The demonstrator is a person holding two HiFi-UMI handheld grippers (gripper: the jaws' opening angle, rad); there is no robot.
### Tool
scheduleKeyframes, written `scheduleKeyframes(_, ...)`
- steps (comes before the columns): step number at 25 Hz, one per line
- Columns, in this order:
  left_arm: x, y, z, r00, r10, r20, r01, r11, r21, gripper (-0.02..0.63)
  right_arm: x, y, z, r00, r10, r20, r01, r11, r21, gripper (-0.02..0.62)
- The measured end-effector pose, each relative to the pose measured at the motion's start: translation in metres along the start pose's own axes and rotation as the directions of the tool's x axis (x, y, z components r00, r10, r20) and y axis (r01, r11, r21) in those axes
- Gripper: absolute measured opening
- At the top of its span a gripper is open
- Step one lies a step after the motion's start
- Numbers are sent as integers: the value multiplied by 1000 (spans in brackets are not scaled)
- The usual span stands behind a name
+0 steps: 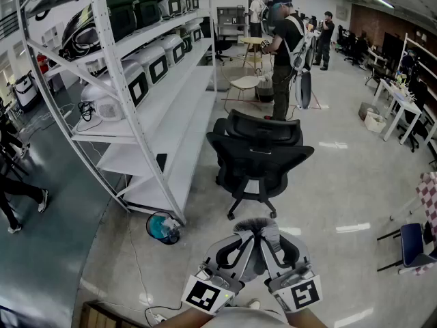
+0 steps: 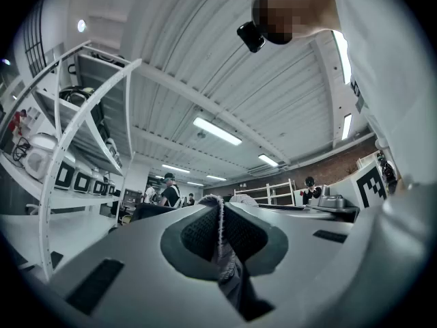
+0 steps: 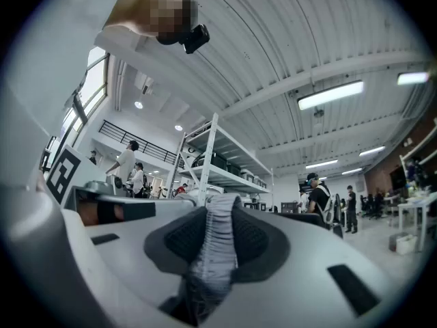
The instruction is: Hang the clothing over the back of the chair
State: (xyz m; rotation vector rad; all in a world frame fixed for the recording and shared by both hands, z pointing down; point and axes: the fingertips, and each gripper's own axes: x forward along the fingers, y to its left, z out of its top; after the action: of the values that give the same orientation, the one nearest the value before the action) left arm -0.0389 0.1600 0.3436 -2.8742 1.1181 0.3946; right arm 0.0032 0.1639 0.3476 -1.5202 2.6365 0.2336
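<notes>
Left hand-held gripper [image 2: 220,234] and right hand-held gripper [image 3: 218,238] clamp grey clothing [image 1: 255,225]; chair [image 1: 256,152] on glossy floor [image 1: 341,183]

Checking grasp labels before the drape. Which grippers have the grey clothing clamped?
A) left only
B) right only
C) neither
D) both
D: the left gripper and the right gripper each pinch the grey clothing between their pads, short of the black chair.
</notes>
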Motion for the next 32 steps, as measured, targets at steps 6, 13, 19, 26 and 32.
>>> scheduleKeyframes(6,3,3,-5,1000,13,-7,-13,1000,11,20,1,2,-7,1000,-5,-21,4,999,-32,110)
scheduleKeyframes(13,13,-3,-4,1000,16,-1,-16,999,28,20,0,-4,-2,999,-42,-4,41,995,-93,110)
scheduleKeyframes(19,22,-8,-7,1000,26,0,-26,999,24,20,-2,-11,-3,999,-39,-9,38,995,-95,109)
scheduleKeyframes(26,32,-27,-12,999,47,-9,-47,998,29,19,-18,-28,-3,1000,-19,-3,18,997,-70,109)
scheduleKeyframes(32,39,-51,-16,996,89,2,-89,995,40,20,-42,-43,-2,1000,18,16,-17,998,-63,109)
